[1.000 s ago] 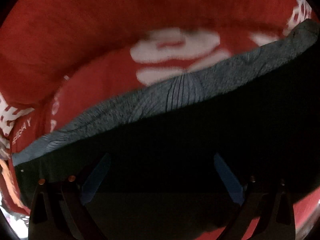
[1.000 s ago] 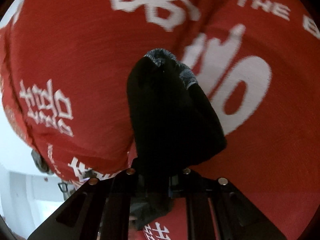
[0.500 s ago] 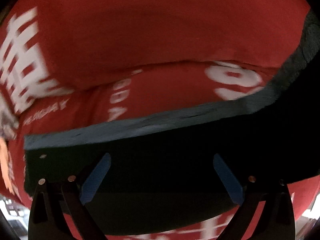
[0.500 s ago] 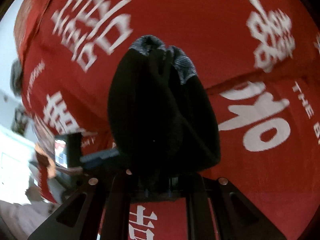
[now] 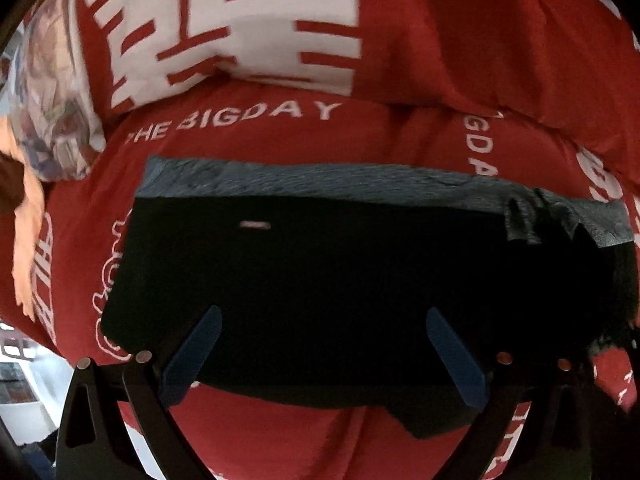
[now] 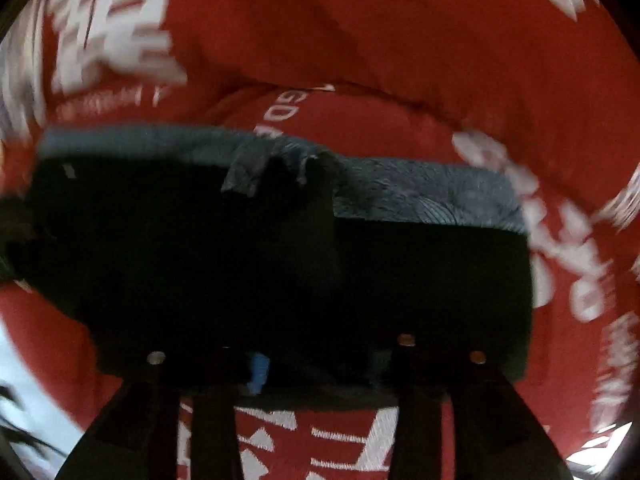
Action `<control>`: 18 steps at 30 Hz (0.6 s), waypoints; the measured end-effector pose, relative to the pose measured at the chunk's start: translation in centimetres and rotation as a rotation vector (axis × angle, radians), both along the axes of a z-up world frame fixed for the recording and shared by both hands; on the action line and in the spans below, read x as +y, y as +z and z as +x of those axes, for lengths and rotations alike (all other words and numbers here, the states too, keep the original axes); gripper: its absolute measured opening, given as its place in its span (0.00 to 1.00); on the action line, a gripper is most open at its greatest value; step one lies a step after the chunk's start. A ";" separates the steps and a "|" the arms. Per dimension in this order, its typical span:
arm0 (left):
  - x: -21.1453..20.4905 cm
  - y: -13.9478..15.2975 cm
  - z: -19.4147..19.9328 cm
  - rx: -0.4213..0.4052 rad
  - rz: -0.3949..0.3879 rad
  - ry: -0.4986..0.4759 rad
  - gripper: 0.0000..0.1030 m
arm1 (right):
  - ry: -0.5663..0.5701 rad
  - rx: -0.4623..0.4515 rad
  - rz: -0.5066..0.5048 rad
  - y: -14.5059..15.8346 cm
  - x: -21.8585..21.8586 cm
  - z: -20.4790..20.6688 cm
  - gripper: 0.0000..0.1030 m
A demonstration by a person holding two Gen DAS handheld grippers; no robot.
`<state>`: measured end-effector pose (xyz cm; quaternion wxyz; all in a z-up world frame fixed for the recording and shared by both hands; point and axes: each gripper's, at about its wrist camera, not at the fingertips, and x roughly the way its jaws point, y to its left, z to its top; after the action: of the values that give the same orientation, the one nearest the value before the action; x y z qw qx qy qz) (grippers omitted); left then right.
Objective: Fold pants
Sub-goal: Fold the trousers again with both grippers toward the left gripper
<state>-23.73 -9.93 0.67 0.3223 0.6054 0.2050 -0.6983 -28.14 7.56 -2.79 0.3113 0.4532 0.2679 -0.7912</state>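
Observation:
Black pants [image 5: 340, 272] with a grey patterned waistband [image 5: 320, 184] lie flat on a red bedspread. In the left wrist view my left gripper [image 5: 322, 344] is open, its blue-padded fingers [image 5: 192, 356] spread just above the near part of the pants, holding nothing. In the right wrist view the pants [image 6: 180, 256] show again, with a bunched bit of grey waistband [image 6: 256, 168] near the middle. My right gripper [image 6: 320, 364] has its jaws apart over the near edge of the pants; one blue pad [image 6: 259, 372] shows.
The red bedspread [image 5: 256, 128] with white lettering and large white characters covers the whole surface and bulges in a fold behind the pants. A person's arm and patterned cloth [image 5: 44, 120] are at the far left. The bed edge and a bright floor [image 6: 24, 380] lie at lower left.
The right gripper was shut on a lifted bunch of pants; now the pants lie spread flat and its jaws are apart. The left view shifted so more of the pants shows.

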 end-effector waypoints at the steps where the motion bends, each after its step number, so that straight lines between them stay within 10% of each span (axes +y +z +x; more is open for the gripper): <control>1: -0.3 0.0 0.3 0.007 0.015 0.001 1.00 | 0.053 0.018 -0.011 1.1 -0.2 1.9 0.52; 6: 0.5 0.2 -0.9 0.074 0.102 -0.059 1.00 | 0.164 -0.168 -0.204 4.7 2.8 4.0 0.59; 12: 5.0 0.3 -4.8 0.175 0.255 -0.203 1.00 | -0.428 -0.794 -0.652 -1.3 13.6 -7.5 0.59; 18: 9.2 -0.9 -9.6 0.191 0.384 -0.298 0.75 | -0.565 -0.950 -0.763 -5.2 17.3 -9.4 0.59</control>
<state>-33.31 -0.75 -0.22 0.0742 0.6101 0.2719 -0.7405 -37.58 24.82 -8.03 0.3147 0.6630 -0.3256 -0.5961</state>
